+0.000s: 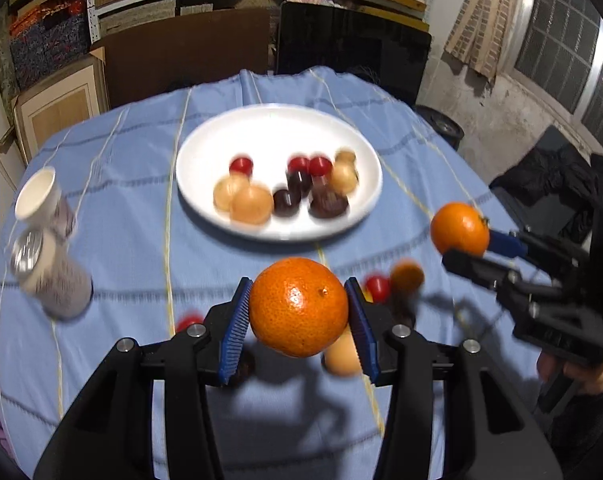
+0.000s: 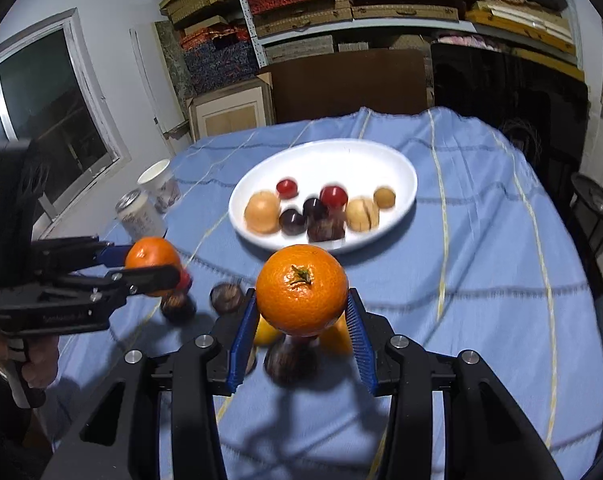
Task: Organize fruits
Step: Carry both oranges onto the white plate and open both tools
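Two mandarins are up off the table, one clamped in the left gripper [image 1: 298, 312], the other in the right gripper [image 2: 301, 312], side by side. Beyond them the plate [image 1: 205, 192] sits mid-table on the cloth [image 1: 121, 208], small fruits clustered in it. Between grippers and plate, a few loose fruits [image 2: 226, 298] lie on the cloth. Off to the left, a can [image 1: 49, 276] and a cup [image 1: 37, 196] behind it. Shelves [image 2: 341, 0] stand behind the table.
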The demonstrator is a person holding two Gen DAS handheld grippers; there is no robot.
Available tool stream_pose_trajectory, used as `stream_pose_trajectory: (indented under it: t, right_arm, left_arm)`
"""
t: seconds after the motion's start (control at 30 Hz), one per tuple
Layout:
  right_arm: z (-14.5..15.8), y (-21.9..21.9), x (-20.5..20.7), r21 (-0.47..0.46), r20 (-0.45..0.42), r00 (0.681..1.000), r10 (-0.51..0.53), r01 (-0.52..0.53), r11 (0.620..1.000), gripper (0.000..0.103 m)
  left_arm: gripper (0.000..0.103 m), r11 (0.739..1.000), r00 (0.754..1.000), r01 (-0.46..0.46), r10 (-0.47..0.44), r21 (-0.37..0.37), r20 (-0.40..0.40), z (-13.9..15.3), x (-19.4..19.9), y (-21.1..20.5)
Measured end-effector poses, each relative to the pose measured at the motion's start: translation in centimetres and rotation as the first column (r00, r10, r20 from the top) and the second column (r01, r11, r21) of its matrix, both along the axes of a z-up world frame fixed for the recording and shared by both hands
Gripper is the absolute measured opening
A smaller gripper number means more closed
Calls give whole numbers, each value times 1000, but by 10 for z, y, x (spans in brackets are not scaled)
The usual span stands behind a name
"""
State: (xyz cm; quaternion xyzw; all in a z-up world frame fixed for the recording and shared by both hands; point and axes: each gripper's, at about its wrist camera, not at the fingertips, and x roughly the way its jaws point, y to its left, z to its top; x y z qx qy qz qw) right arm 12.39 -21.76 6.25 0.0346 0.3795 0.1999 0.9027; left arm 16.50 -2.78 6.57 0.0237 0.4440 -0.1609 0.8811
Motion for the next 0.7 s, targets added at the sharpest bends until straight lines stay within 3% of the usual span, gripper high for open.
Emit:
stream_pose_trajectory:
  t: [0.2,0.47,0.7]
  right_arm:
    - [1,13,55,40,-15,998,64,-64,997,44]
    - [-17,22,115,-9,-35,999,33,-34,999,44]
    - [-29,19,151,25,-45,999,-26,27,999,48]
  left_arm:
    - [46,1000,1000,-17,16,8,10,6,61,-13]
    - [46,997,996,-74,75,15,-41,-19,137,-17]
    - [49,991,989,-135,133,-22,-72,-36,169,-9]
